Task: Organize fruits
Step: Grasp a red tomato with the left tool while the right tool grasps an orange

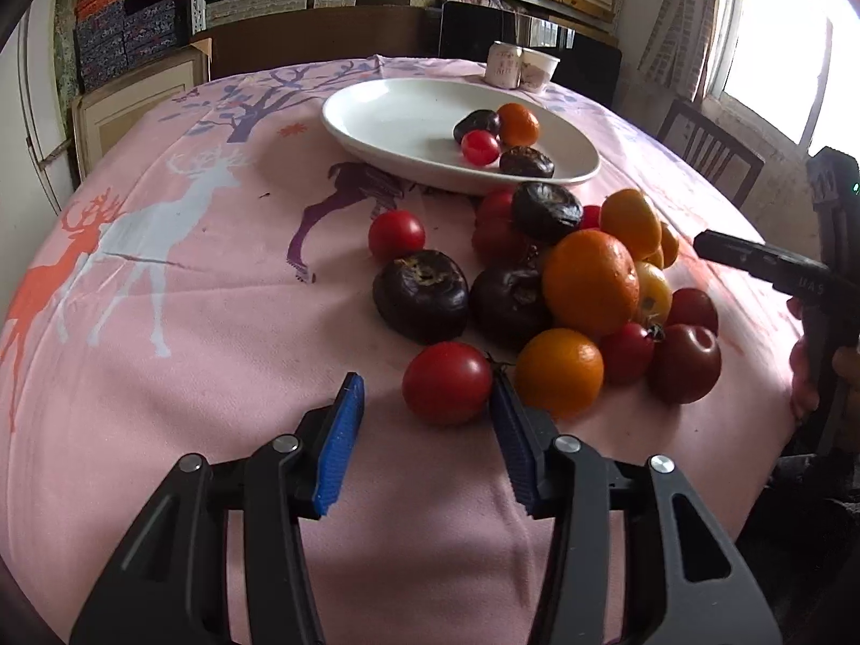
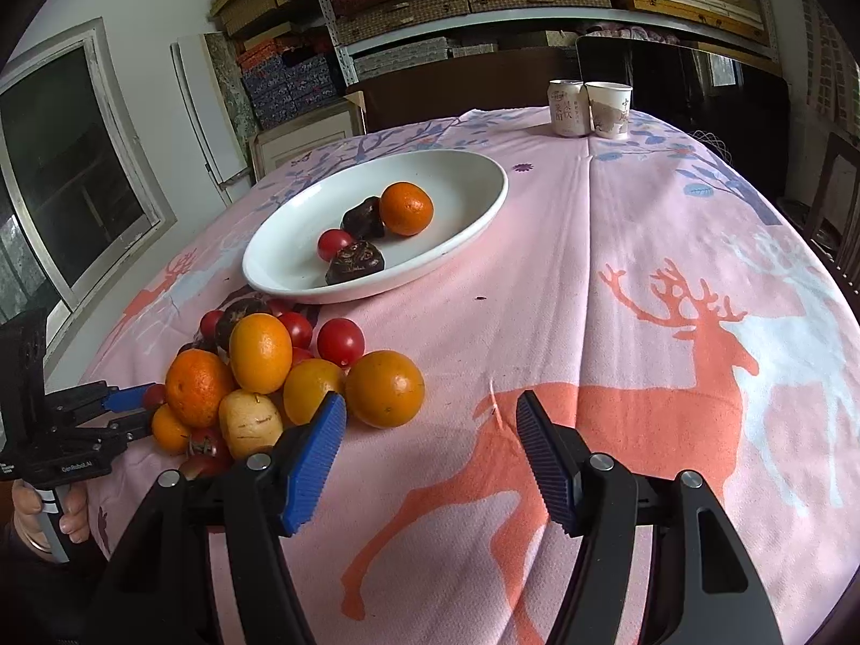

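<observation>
The counter (image 1: 188,322) is wearing a pink cloth printed with deer and trees. A white oval plate (image 1: 387,123) is sitting toward its far side, holding 4 pieces: 1 orange (image 1: 517,123), 1 small red tomato (image 1: 480,147) and 2 dark, wrinkled fruits (image 1: 527,162). Just in front of the plate, a loose pile of fruit (image 1: 591,290) is lying on the cloth: oranges, red tomatoes, more dark wrinkled fruits and 1 pale yellow piece.

The left tool (image 1: 430,408) is pointing down at the near edge of that pile. Its blue pads are standing partly apart, and a red tomato (image 1: 447,382) is sitting at their tips: the right-hand pad is touching the tomato's side, while the other pad is standing clear of it with bare cloth between. Nothing is being gripped. An orange (image 1: 559,372) is lying just beside this tomato, against the outside of the touching pad.

The right tool (image 2: 430,414) is hovering over bare cloth to the right of the pile, its pads set moderately wide and holding nothing. The nearest orange (image 2: 385,388) is lying just beside its left-hand pad.

A drink can (image 2: 568,107) and a paper cup (image 2: 608,109) are standing side by side at the far edge of the counter, well apart from the fruit.
</observation>
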Available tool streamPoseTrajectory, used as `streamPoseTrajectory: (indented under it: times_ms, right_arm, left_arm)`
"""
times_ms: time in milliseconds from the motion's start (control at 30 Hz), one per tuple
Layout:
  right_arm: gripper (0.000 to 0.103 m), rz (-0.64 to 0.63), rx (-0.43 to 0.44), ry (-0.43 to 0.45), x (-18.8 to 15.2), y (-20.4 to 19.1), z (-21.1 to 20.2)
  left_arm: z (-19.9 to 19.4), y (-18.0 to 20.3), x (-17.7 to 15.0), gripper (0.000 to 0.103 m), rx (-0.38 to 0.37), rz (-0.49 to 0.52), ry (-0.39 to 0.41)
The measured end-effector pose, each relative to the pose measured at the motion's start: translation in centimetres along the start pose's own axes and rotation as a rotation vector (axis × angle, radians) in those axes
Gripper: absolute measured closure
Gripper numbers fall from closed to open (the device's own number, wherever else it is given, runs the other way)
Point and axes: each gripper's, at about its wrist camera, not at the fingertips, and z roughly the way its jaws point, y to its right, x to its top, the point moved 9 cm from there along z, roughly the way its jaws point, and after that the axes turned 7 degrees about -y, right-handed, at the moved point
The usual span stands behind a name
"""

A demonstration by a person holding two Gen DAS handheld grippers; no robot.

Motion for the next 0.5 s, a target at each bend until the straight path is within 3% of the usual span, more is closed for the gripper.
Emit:
streamPoseTrajectory:
  times_ms: [33, 67, 100, 167, 333, 500]
  right_arm:
    - [0.036, -0.006, 0.003, 0.000, 0.0, -0.2, 0.0]
    - [0.039, -0.010, 0.008, -0.001, 0.1, -0.3, 0.1]
    - [0.051, -0.016, 0.013, -0.004, 0.2, -0.5, 0.1]
    - [0.065, -0.036, 0.028, -0.030, 0.2, -1.0, 0.6]
    - [0.064, -0.044, 0.009, -0.057, 0.8, -1.5, 1.4]
    - [0.064, -0.015, 0.064, -0.106, 1.1, -1.9, 2.9]
  left_arm:
    - [-0.1, 0.4, 0.2, 0.072, 0.000, 0.017, 0.013]
    - [-0.2, 0.5, 0.4, 0.072, -0.008, 0.016, 0.023]
    - [-0.3, 0.2, 0.5, 0.072, 0.001, 0.000, 0.031]
    - [-0.6, -0.4, 0.7, 0.073, -0.013, -0.041, 0.049]
    - [-1.0, -0.5, 0.4, 0.073, -0.040, -0.062, 0.066]
    - [-0.7, -0.4, 0.2, 0.072, -0.039, -0.078, 0.058]
